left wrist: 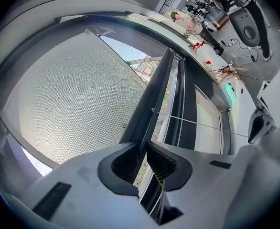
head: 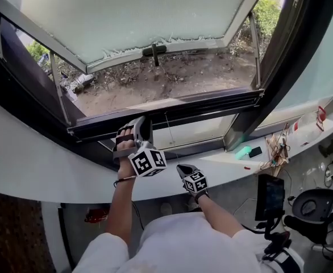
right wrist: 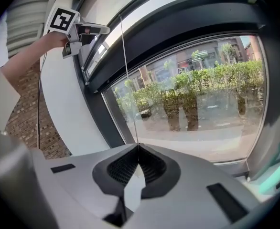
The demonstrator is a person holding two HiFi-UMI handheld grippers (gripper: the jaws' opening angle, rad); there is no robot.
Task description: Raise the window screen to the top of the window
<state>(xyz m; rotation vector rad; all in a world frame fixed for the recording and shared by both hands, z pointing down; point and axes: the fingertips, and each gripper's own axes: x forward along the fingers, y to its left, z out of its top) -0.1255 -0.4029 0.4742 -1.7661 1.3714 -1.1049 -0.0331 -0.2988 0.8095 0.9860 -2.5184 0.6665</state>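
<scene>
Window screen rail [head: 172,108]: dark bar spanning the window opening low down, just above the lower pane [head: 195,131]. Bare ground outdoors visible above it.

Left gripper [left wrist: 144,149]: fingers pinching the rail, ribbed pads closed on its edge. Rail running up and away from the fingertips. Hand raised to rail height in head view.

Open sash [left wrist: 73,104]: pale, finely textured, tilted outward. To the left of the left fingers, beyond the rail, with a strip of sky between sash and rail.

Right gripper [right wrist: 139,149]: fingers pressed together on a thin cord [right wrist: 129,80]. Cord taut, rising straight from the fingertips toward the dark frame above. Hedges and buildings seen through the glass beyond these fingers. In head view, right fingers lower than the left fingers and to their right.

White sill [head: 41,169]: curved, below both sets of fingers. Small clutter and wires on it, well off to the right of the right fingers.
</scene>
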